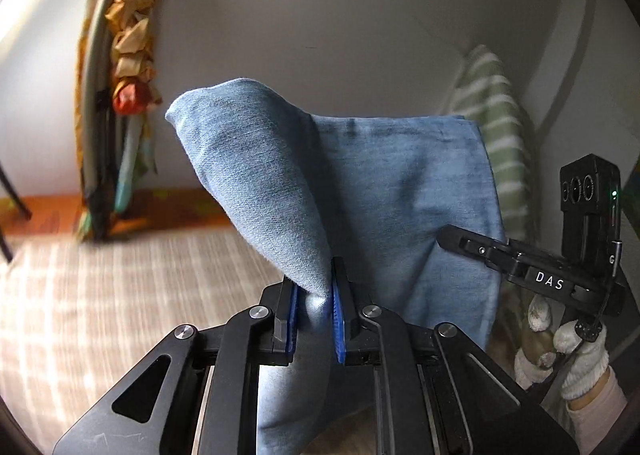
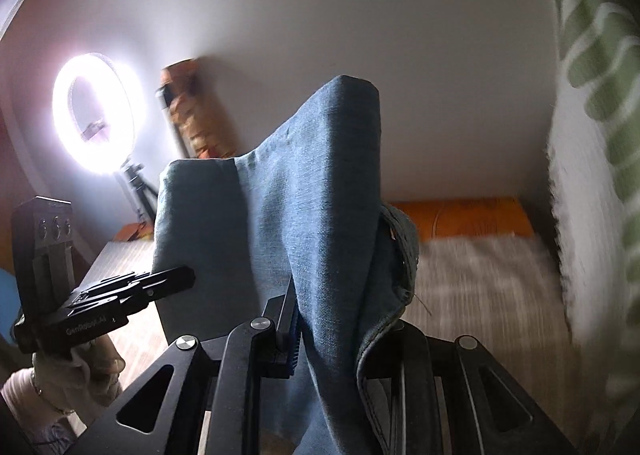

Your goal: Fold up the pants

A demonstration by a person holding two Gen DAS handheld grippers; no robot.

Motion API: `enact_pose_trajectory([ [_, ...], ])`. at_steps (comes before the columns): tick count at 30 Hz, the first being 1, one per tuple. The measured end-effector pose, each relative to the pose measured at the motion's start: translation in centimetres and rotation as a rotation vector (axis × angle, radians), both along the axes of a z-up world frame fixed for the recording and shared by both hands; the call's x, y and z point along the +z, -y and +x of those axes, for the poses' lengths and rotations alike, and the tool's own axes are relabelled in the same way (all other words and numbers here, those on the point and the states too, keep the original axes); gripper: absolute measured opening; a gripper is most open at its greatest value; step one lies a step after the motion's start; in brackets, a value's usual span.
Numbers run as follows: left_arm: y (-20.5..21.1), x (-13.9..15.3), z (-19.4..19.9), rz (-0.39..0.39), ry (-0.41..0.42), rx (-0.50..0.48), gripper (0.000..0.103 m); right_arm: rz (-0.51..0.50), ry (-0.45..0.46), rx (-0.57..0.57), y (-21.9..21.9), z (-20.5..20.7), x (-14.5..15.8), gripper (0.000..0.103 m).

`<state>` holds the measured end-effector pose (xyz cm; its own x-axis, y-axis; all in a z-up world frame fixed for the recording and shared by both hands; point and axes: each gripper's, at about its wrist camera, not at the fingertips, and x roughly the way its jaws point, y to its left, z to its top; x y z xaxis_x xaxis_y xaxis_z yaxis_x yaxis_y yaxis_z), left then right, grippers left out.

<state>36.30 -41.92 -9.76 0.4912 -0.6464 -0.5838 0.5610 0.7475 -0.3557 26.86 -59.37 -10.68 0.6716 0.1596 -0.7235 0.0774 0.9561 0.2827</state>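
The blue denim pants (image 1: pixel 360 191) hang in the air above the bed, held by both grippers. My left gripper (image 1: pixel 314 311) is shut on a bunched fold of the denim between its blue pads (image 1: pixel 338 319). The right gripper (image 1: pixel 444 237) shows at the right of the left wrist view, its tip against the cloth. In the right wrist view my right gripper (image 2: pixel 332 319) is shut on the pants (image 2: pixel 312 195), which drape over its right finger and hide it. The left gripper (image 2: pixel 188 275) shows at the left, touching the cloth.
A beige striped bedcover (image 1: pixel 120 287) lies below. A green-and-white striped pillow (image 1: pixel 500 127) leans on the wall at the right. A folded item with orange cloth (image 1: pixel 124 75) stands against the wall at the left. A lit ring light (image 2: pixel 94 115) on a tripod stands left.
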Motion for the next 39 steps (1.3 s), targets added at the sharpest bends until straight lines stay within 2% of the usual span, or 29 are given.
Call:
enact_pose_trajectory([
  [7, 2.7, -3.4, 5.8, 0.066, 0.002, 0.029, 0.012, -0.030, -0.049, 0.015, 2.0, 7.3, -4.3, 0.021],
  [10, 2.7, -5.1, 7.2, 0.112, -0.005, 0.067, 0.012, -0.099, -0.107, 0.027, 2.4, 9.5, -6.9, 0.021],
  [12, 2.3, -5.8, 7.6, 0.137, -0.007, 0.080, 0.012, -0.160, -0.140, 0.033, 2.3, 10.0, -8.1, 0.028],
  [13, 2.2, -6.1, 7.6, 0.153, 0.001, 0.083, 0.012, -0.184, -0.156, 0.024, 2.3, 10.3, -8.6, 0.036],
  [14, 2.0, -6.2, 7.6, 0.168, 0.008, 0.089, 0.012, -0.226, -0.176, -0.007, 2.5, 10.5, -8.9, 0.044],
  [15, 1.6, -6.3, 7.5, 0.175, 0.017, 0.094, 0.012, -0.251, -0.183, -0.032, 2.5, 10.6, -9.0, 0.044],
  [16, 1.3, -6.3, 7.3, 0.173, 0.023, 0.096, 0.013, -0.260, -0.194, -0.066, 3.0, 10.5, -9.0, 0.049],
  [17, 1.2, -6.1, 7.1, 0.175, 0.025, 0.095, 0.013, -0.250, -0.194, -0.085, 3.3, 10.3, -8.9, 0.064],
  [19, 0.9, -5.8, 6.7, 0.171, 0.020, 0.080, 0.019, -0.242, -0.169, -0.119, 3.4, 9.5, -8.4, 0.072],
  [20, 0.8, -5.7, 6.5, 0.172, 0.022, 0.077, 0.031, -0.239, -0.159, -0.125, 3.4, 9.2, -8.1, 0.072],
  [21, 0.6, -5.5, 6.1, 0.173, 0.027, 0.075, 0.038, -0.231, -0.156, -0.130, 3.4, 8.9, -7.8, 0.072],
  [23, 0.6, -4.8, 5.3, 0.176, 0.039, 0.068, 0.039, -0.220, -0.150, -0.145, 3.0, 8.0, -7.1, 0.073],
  [27, -1.0, -3.1, 3.2, 0.166, 0.054, 0.054, 0.056, -0.210, -0.126, -0.163, 2.5, 6.7, -5.4, 0.078],
  [36, -3.3, 1.0, -2.4, 0.163, 0.092, 0.039, 0.068, -0.217, -0.068, -0.186, -0.3, 0.4, -0.4, 0.090],
  [39, -4.8, 1.8, -4.5, 0.153, 0.083, 0.035, 0.069, -0.237, -0.059, -0.197, -1.7, -1.8, 1.2, 0.093],
])
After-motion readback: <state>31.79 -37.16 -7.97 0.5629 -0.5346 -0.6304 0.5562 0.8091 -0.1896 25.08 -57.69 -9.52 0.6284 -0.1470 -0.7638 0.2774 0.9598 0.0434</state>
